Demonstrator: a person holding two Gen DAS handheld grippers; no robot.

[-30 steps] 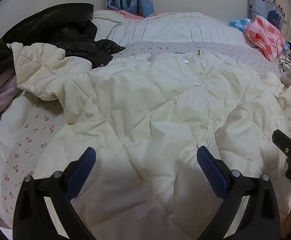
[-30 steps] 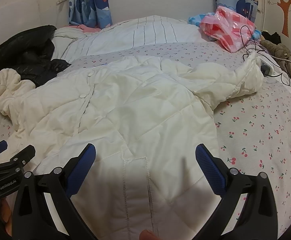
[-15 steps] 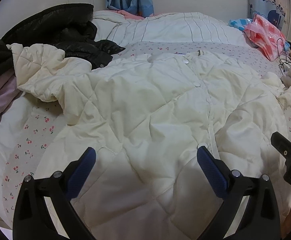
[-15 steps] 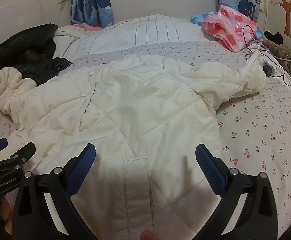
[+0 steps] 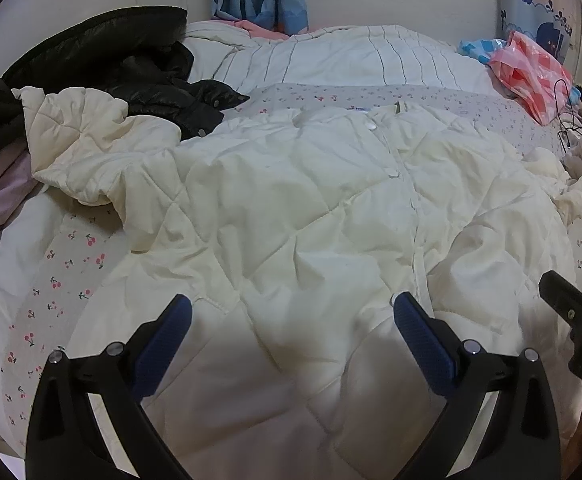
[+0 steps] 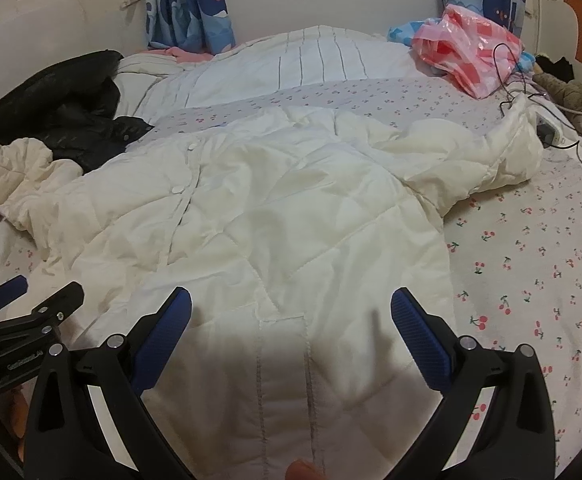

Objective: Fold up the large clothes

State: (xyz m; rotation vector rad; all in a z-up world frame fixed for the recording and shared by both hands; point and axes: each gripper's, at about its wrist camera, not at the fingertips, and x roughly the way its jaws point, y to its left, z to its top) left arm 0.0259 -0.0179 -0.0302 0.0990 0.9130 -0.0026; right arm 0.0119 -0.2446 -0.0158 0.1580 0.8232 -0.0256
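A large cream quilted coat (image 5: pixel 311 216) (image 6: pixel 275 216) lies spread front-up on the bed, buttoned down the middle, hem toward me. One sleeve (image 5: pixel 87 156) is bunched at the left, the other sleeve (image 6: pixel 483 156) lies crumpled at the right. My left gripper (image 5: pixel 291 316) hovers open over the hem's left half, nothing between its blue pads. My right gripper (image 6: pixel 291 312) hovers open over the hem's right half, also holding nothing. Each gripper shows at the edge of the other's view.
A black puffer jacket (image 5: pixel 131 68) is piled at the back left, touching the coat's left sleeve. A pink plastic bag (image 6: pixel 471 48) and black cables (image 6: pixel 531 92) lie at the back right. A striped duvet (image 5: pixel 331 60) lies behind. The cherry-print sheet (image 6: pixel 531 264) shows on the right.
Both views have shifted slightly, with the coat sitting a little lower and nearer in frame. The coat itself has not been moved and both grippers stay open.
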